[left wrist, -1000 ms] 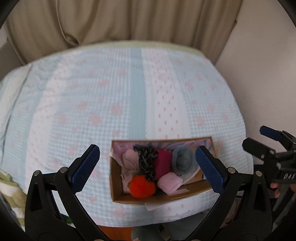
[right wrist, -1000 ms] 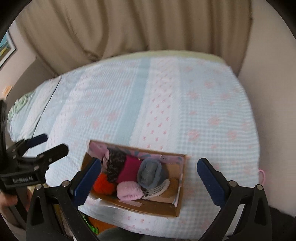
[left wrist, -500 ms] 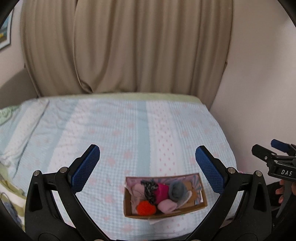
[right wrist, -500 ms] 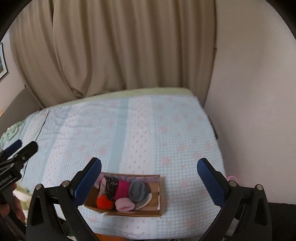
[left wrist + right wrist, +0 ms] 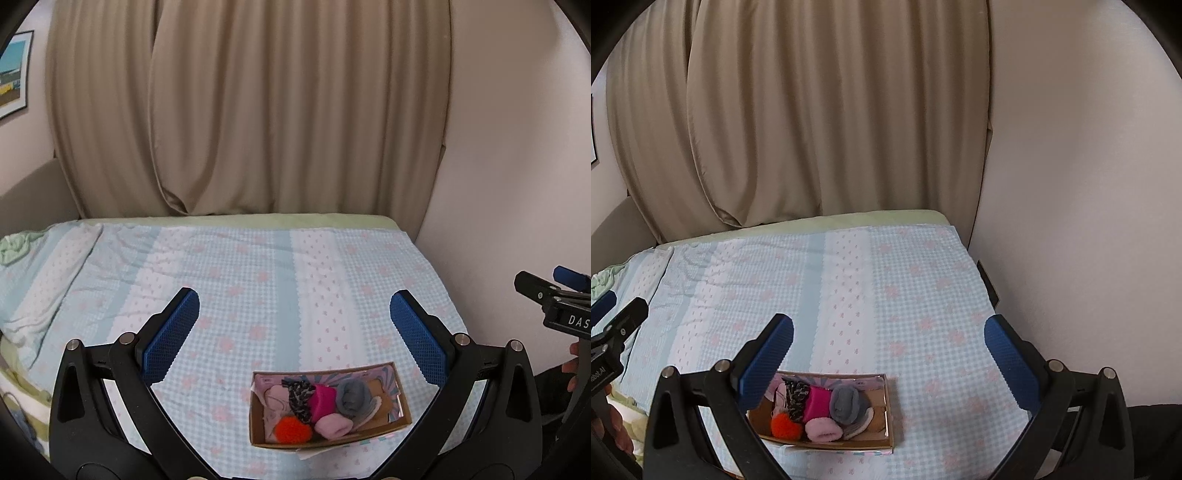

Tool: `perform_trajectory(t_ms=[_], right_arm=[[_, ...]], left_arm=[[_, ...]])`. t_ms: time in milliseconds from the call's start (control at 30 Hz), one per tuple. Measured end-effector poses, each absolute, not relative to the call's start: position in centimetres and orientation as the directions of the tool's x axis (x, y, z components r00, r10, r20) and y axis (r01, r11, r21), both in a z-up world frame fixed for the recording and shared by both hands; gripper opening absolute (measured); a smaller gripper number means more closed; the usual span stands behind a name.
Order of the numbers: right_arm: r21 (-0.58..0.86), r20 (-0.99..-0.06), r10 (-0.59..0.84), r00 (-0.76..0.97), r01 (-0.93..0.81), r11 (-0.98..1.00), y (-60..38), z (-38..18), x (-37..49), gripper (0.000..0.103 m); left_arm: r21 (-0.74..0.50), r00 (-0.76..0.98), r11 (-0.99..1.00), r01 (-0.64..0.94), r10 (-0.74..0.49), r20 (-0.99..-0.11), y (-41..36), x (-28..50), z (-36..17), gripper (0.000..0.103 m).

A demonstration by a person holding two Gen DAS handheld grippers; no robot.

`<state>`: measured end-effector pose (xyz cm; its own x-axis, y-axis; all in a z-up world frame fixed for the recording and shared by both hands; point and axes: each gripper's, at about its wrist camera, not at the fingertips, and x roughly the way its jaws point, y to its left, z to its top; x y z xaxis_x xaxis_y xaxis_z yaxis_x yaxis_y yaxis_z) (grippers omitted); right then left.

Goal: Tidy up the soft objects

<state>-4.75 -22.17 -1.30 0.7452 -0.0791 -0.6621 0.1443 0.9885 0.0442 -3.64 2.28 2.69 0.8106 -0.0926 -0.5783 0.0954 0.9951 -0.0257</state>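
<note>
A shallow cardboard box [image 5: 402, 415] [image 5: 888, 410] lies near the front edge of the bed. Inside are rolled soft items: an orange ball [image 5: 292, 430] [image 5: 785, 424], a light pink roll [image 5: 332, 425] [image 5: 822, 430], a magenta roll [image 5: 322, 400] [image 5: 817, 403], a grey roll [image 5: 352, 397] [image 5: 846, 402] and a black-and-white speckled piece [image 5: 300, 395] [image 5: 796, 397]. My left gripper [image 5: 293, 338] is open, held high above and behind the box, with nothing between its fingers. My right gripper [image 5: 888, 349] is open and empty too, also well above the box.
The bed wears a light blue checked cover [image 5: 258, 277] [image 5: 923, 295] with pink flowers. Beige curtains [image 5: 240, 110] hang behind it and a plain wall [image 5: 1071, 184] runs along its right side. A green crumpled cloth [image 5: 14, 247] lies at far left.
Both grippers have pulled up and back from the box, which now looks much smaller and lower in both views. The box contents have not moved.
</note>
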Motion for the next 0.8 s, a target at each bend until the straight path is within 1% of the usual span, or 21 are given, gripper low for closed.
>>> perform_trajectory(t_ms=[800], right_arm=[[0.049,-0.651,-0.075,0.755,0.139,0.989,-22.58,-1.03,-4.54,0.103]], left_arm=[[-0.024,0.810,0.996,0.091,-0.088,-0.580,2.11,-3.44,2.43,0.103]])
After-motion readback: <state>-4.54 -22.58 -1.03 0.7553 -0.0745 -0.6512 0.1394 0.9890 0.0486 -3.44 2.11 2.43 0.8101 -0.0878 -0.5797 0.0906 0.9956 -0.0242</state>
